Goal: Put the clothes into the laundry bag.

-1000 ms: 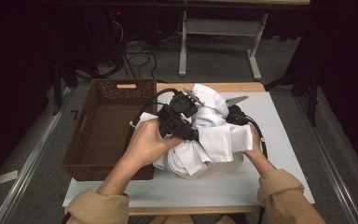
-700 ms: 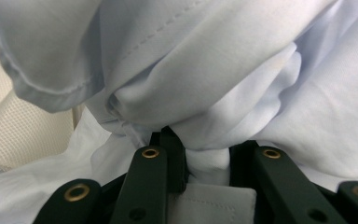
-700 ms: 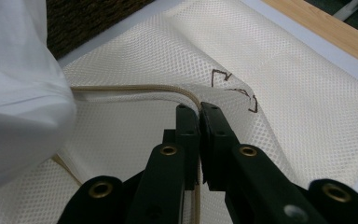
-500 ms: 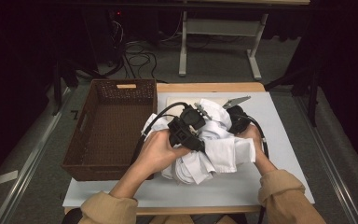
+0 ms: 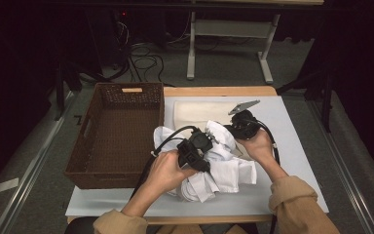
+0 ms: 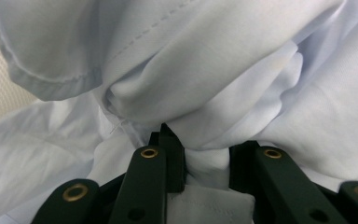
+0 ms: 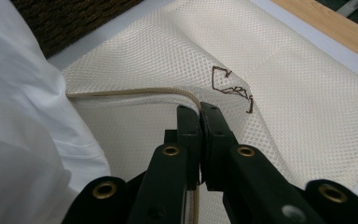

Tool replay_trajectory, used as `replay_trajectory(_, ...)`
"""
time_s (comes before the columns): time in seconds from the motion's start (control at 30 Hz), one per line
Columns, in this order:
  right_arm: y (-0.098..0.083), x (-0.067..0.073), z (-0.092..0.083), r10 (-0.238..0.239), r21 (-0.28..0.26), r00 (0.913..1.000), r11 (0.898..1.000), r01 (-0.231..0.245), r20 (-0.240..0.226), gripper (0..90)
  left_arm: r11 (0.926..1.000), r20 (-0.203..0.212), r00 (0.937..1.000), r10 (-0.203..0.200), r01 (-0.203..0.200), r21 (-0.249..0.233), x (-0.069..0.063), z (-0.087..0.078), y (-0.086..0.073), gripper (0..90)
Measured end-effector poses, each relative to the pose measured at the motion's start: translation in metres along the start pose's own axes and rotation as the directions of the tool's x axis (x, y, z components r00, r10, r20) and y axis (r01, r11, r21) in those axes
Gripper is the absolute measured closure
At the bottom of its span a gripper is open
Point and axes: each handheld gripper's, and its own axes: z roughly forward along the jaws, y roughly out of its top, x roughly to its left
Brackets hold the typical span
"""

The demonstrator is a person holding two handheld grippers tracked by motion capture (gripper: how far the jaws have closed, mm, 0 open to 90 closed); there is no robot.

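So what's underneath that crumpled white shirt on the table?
Under the white shirt lies a cream mesh bag; its far part shows beyond the shirt, and the right gripper pinches its zipper edge. How far the bag reaches beneath the shirt is covered.

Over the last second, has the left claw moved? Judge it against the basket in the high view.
Yes. The left claw, shut on the white cloth, has drawn toward the table's near edge, away from the level of the basket's far rim.

High view: fixed, above the near table edge, facing forward and down, distant. Left gripper view: along its jaws, close against the shirt (image 6: 214,70). Right gripper view: along its jaws, close over the mesh bag (image 7: 279,93). Shared: shirt, bag.
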Motion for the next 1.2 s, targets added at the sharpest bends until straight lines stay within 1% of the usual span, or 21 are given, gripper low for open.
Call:
replay_trajectory(0.07, 0.0, 0.0, 0.0, 0.0, 0.003, 1.0, 1.0, 0.0, -0.005, 88.7, 0.9999, -0.002, 0.9999, -0.011, 0.011, 0.01, 0.002, 0.007, -0.004, 73.6)
replay_trajectory(0.1, 0.0, 0.0, 0.0, -0.007, 0.004, 1.0, 1.0, 0.007, -0.005, 88.7, 0.9997, 0.0, 0.9998, -0.019, 0.019, 0.014, 0.002, 0.009, -0.005, 73.6)
replay_trajectory(0.23, 0.0, 0.0, -0.001, -0.003, 0.002, 1.0, 1.0, 0.003, -0.007, 88.7, 0.999, -0.005, 0.9996, -0.029, 0.029, 0.034, 0.004, 0.019, -0.008, 73.4)
replay_trajectory(0.3, 0.0, -0.001, -0.001, -0.007, -0.002, 0.9999, 1.0, 0.007, -0.008, 88.6, 0.9987, -0.012, 0.9995, -0.029, 0.029, 0.041, 0.004, 0.021, -0.008, 73.3)
replay_trajectory(0.47, 0.001, 0.0, -0.002, -0.013, -0.006, 0.9999, 1.0, 0.013, -0.005, 88.6, 0.9971, -0.025, 0.998, -0.058, 0.059, 0.047, 0.01, 0.029, -0.008, 72.1)
replay_trajectory(0.53, 0.002, 0.001, -0.002, -0.012, -0.003, 0.9999, 1.0, 0.012, -0.005, 88.7, 0.9968, -0.042, 0.9973, -0.06, 0.062, 0.05, 0.013, 0.034, -0.007, 70.6)
replay_trajectory(0.57, 0.002, 0.001, -0.002, -0.014, -0.002, 0.9999, 1.0, 0.013, -0.006, 88.7, 0.9963, -0.048, 0.9964, -0.069, 0.072, 0.047, 0.015, 0.037, -0.006, 70.1)
replay_trajectory(0.63, 0.003, 0.002, -0.002, -0.014, -0.004, 0.9999, 1.0, 0.014, -0.005, 88.7, 0.9961, -0.064, 0.9951, -0.075, 0.078, 0.041, 0.018, 0.041, -0.004, 69.7)
replay_trajectory(0.7, 0.004, 0.002, -0.003, -0.018, -0.007, 0.9998, 1.0, 0.018, -0.003, 88.7, 0.9953, -0.084, 0.9924, -0.09, 0.092, 0.03, 0.02, 0.046, -0.003, 69.3)
replay_trajectory(0.73, 0.004, 0.002, -0.004, -0.032, -0.011, 0.9995, 0.999, 0.032, -0.004, 88.7, 0.9949, -0.094, 0.991, -0.096, 0.098, 0.023, 0.022, 0.048, -0.002, 68.9)
replay_trajectory(0.8, 0.004, 0.002, -0.005, -0.037, -0.013, 0.9993, 0.999, 0.037, -0.004, 88.7, 0.9943, -0.107, 0.9887, -0.105, 0.106, 0.003, 0.025, 0.053, -0.001, 67.4)
replay_trajectory(0.9, 0.005, 0.004, -0.006, -0.033, -0.015, 0.9995, 0.999, 0.033, -0.003, 88.7, 0.9933, -0.125, 0.9854, -0.116, 0.114, -0.02, 0.029, 0.059, 0.001, 65.6)
replay_trajectory(1.0, 0.005, 0.004, -0.006, -0.038, -0.014, 0.9993, 0.999, 0.038, -0.003, 88.7, 0.9898, -0.136, 0.9809, -0.139, 0.133, -0.052, 0.032, 0.061, 0.002, 64.7)
replay_trajectory(1.03, 0.005, 0.004, -0.006, -0.038, -0.013, 0.9993, 0.999, 0.038, -0.003, 88.7, 0.9886, -0.135, 0.98, -0.146, 0.14, -0.056, 0.033, 0.062, 0.002, 64.7)
replay_trajectory(1.1, 0.005, 0.005, -0.006, -0.042, -0.013, 0.9991, 0.999, 0.042, -0.004, 88.7, 0.9872, -0.126, 0.9796, -0.156, 0.151, -0.052, 0.035, 0.065, 0.003, 66.8)
replay_trajectory(1.17, 0.006, 0.005, -0.006, -0.038, -0.013, 0.9993, 0.999, 0.038, -0.004, 88.7, 0.9878, -0.123, 0.9802, -0.155, 0.153, -0.032, 0.036, 0.069, 0.004, 70.2)
replay_trajectory(1.2, 0.006, 0.005, -0.006, -0.05, -0.016, 0.9988, 0.999, 0.049, -0.003, 88.7, 0.9871, -0.123, 0.9795, -0.16, 0.157, -0.032, 0.037, 0.07, 0.005, 71.6)
